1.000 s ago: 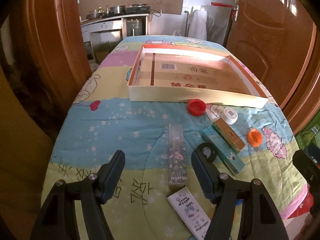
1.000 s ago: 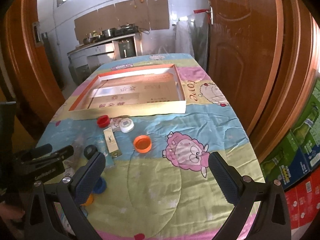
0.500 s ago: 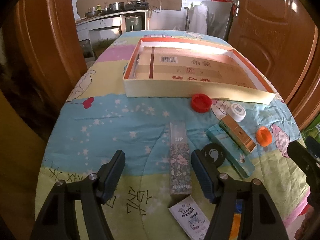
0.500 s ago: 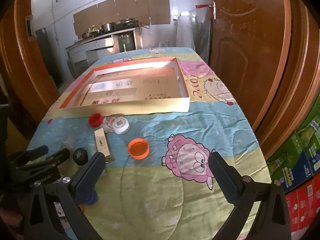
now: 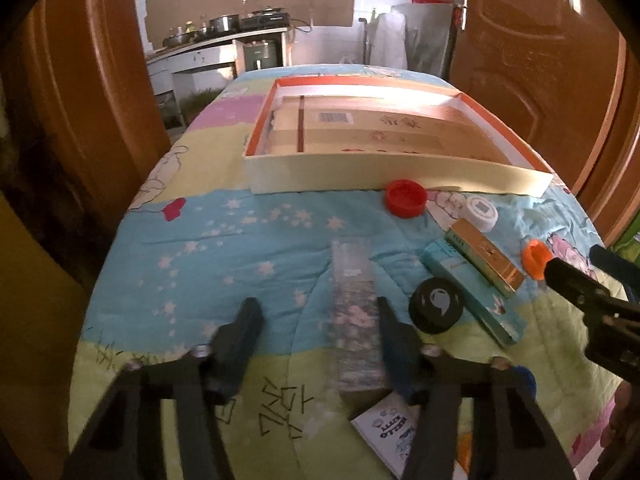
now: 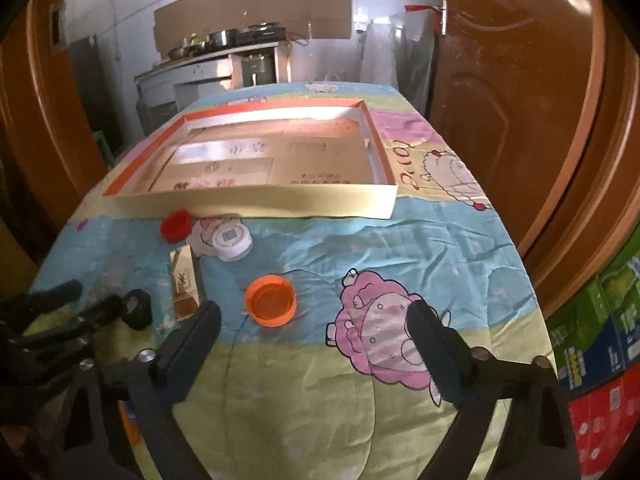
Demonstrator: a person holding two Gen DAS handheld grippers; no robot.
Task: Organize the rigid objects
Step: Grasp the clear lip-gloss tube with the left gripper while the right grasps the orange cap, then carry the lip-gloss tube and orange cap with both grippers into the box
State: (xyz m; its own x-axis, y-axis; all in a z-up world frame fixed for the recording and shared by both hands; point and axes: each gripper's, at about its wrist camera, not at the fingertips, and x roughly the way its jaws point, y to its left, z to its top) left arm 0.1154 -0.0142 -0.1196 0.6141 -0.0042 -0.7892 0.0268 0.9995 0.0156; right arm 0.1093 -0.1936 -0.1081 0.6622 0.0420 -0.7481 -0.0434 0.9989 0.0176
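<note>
The long clear box (image 5: 354, 312) with a flowered print lies flat on the cartoon-print cloth (image 5: 224, 240), pointing away from the camera. It sits between the jaws of the left gripper (image 5: 318, 332). Those jaws have just been closing. One pad is against the box's side and the other stands clear of it, so the box is not clamped.

The right gripper (image 6: 316, 330) has also just been closing. Its jaws are wide apart above the cloth, with nothing between them. The orange cap (image 6: 271, 300) lies just ahead of its left pad.

One container is present: a shallow tray (image 5: 360, 172) with an orange rim, at the far part of the table. Flat printed cardboard lines its floor. No loose item is visible inside it.

Count of loose items in front of the tray:
- Caps: one red cap (image 5: 406, 198) close to the tray wall, one white cap (image 5: 482, 213), one orange cap and one black cap (image 5: 437, 310).
- Boxes: one gold box (image 5: 484, 254) lying against one teal box (image 5: 472, 292), and the clear box.
- One white printed card (image 5: 384, 430) at the near end of the clear box.
</note>
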